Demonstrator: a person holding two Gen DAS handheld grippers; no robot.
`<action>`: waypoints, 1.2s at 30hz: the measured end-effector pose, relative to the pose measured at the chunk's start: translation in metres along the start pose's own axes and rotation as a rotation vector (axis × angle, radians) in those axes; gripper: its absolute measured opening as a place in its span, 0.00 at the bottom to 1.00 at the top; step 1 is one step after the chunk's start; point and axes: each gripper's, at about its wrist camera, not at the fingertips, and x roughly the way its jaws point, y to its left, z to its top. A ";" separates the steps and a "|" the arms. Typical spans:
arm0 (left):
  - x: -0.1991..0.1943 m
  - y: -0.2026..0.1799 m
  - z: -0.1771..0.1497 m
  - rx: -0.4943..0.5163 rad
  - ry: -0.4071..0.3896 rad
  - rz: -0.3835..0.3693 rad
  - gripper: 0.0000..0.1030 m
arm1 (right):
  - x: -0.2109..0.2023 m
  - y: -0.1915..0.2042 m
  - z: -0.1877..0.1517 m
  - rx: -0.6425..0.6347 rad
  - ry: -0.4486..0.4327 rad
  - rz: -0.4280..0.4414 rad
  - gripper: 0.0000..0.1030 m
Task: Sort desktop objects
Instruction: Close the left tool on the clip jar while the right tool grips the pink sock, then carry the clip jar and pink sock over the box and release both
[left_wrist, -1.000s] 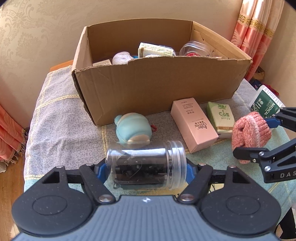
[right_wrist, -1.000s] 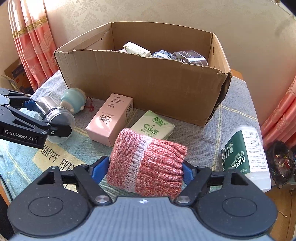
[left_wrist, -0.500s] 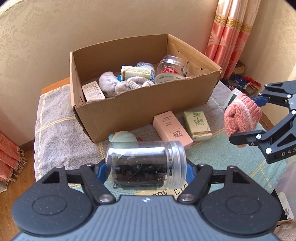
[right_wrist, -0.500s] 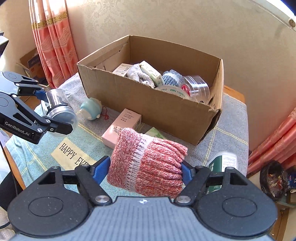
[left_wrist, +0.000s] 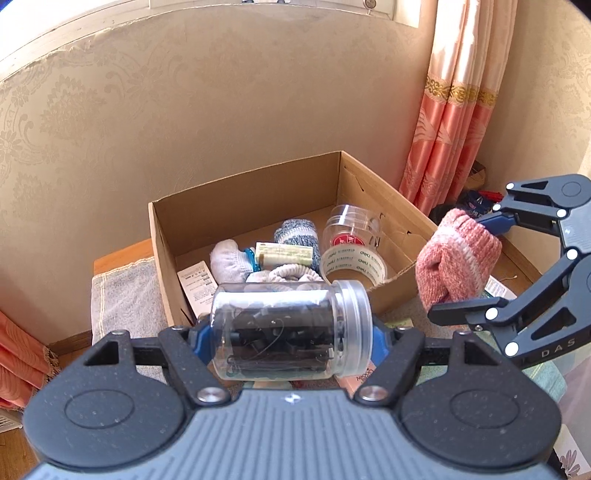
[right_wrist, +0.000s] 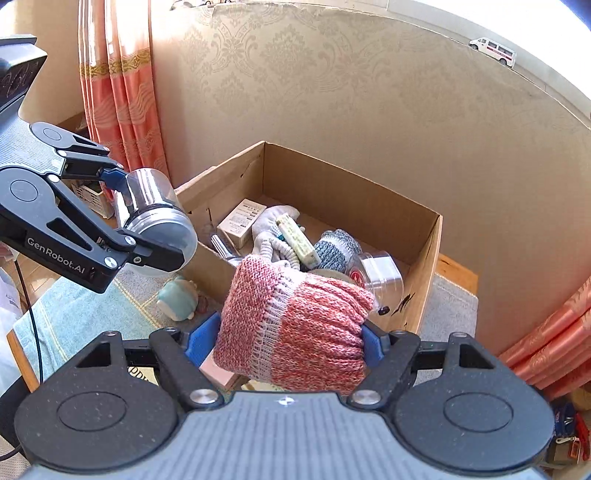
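Count, both wrist views.

Grippers: 2, left (left_wrist: 290, 334) and right (right_wrist: 291, 341).
Cardboard box (left_wrist: 243, 199): 1.
Clear jars: 2, one held (left_wrist: 288, 332), one in box (left_wrist: 351, 230).
Knit rolls: 2, pink (right_wrist: 291, 328) and grey-blue (left_wrist: 295, 230).
Tape roll (left_wrist: 352, 262): 1.
Teal toy (right_wrist: 177, 299): 1.
White glove (left_wrist: 229, 260): 1.
Other box contents partly hidden; not counted.
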 end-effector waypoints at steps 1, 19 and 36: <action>0.003 0.002 0.004 0.000 0.000 0.000 0.73 | 0.002 -0.002 0.004 -0.003 0.000 0.000 0.78; 0.042 0.039 0.028 -0.065 0.029 0.044 0.84 | 0.036 -0.021 0.041 -0.011 0.022 0.003 0.78; 0.019 0.048 -0.008 -0.042 0.022 0.016 0.87 | 0.081 -0.032 0.088 -0.035 0.067 -0.045 0.79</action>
